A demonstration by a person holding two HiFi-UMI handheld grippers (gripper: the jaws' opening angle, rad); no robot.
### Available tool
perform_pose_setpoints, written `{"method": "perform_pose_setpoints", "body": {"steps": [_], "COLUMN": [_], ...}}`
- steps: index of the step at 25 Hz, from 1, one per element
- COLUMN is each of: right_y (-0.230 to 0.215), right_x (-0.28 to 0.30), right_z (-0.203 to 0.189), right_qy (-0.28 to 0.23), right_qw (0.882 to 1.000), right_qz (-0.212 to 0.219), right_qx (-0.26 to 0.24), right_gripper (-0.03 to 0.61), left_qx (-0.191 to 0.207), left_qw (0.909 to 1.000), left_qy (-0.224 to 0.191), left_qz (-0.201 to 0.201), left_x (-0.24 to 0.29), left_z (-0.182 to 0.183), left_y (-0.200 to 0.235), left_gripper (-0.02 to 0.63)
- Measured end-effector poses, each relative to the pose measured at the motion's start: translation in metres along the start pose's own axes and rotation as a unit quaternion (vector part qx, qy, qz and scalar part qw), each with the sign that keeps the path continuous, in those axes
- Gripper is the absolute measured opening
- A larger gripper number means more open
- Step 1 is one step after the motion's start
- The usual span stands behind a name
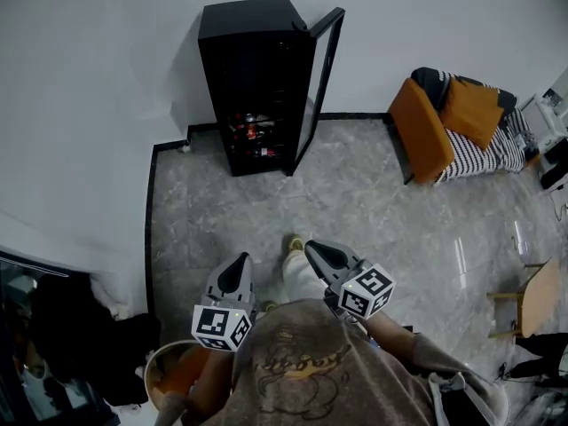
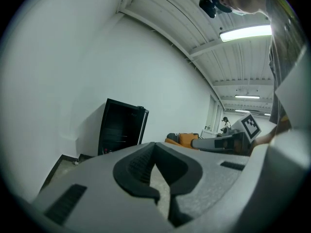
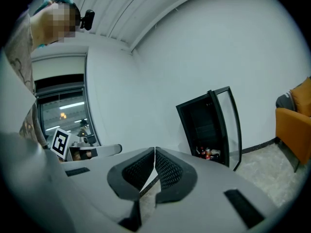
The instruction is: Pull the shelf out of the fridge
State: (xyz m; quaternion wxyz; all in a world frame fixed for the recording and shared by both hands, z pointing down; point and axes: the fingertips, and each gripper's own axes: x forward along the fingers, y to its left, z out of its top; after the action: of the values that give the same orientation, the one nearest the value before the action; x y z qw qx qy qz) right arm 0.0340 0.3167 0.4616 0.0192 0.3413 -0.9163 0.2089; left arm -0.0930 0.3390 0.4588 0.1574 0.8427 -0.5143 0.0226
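Note:
A tall black fridge (image 1: pixel 257 87) stands against the white wall, its glass door (image 1: pixel 321 78) swung open to the right. Dark shelves sit inside and bottles (image 1: pixel 251 136) fill the lowest part. The same fridge (image 2: pixel 121 126) appears far off in the left gripper view, and the fridge (image 3: pixel 209 125) is equally distant in the right gripper view. My left gripper (image 1: pixel 237 266) is shut and empty, well short of the fridge. My right gripper (image 1: pixel 316 250) is also shut with nothing between its jaws. Both point toward the fridge across the marble floor.
An orange armchair (image 1: pixel 457 122) with a striped blanket stands at the right wall. A wooden chair (image 1: pixel 532 300) sits at the lower right. Dark clutter and an orange bucket (image 1: pixel 173 371) lie at the lower left. Grey marble floor (image 1: pixel 355 211) lies between me and the fridge.

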Motion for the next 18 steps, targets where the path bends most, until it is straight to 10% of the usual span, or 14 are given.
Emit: {"method": "perform_pose_setpoints", "body": {"steps": [18], "right_y": [-0.061], "right_x": [0.064], "right_z": [0.021], "right_qy": [0.005], "right_qw": [1.0], "right_qz": [0.003], "right_qx": [0.027], "right_gripper": [0.021], "left_qx": [-0.008], "left_qw": [0.9998], "left_qy": [0.018], "left_qz": [-0.009], "left_x": [0.086], "left_z": [0.022], "left_y": [0.036], "left_gripper": [0.005]}}
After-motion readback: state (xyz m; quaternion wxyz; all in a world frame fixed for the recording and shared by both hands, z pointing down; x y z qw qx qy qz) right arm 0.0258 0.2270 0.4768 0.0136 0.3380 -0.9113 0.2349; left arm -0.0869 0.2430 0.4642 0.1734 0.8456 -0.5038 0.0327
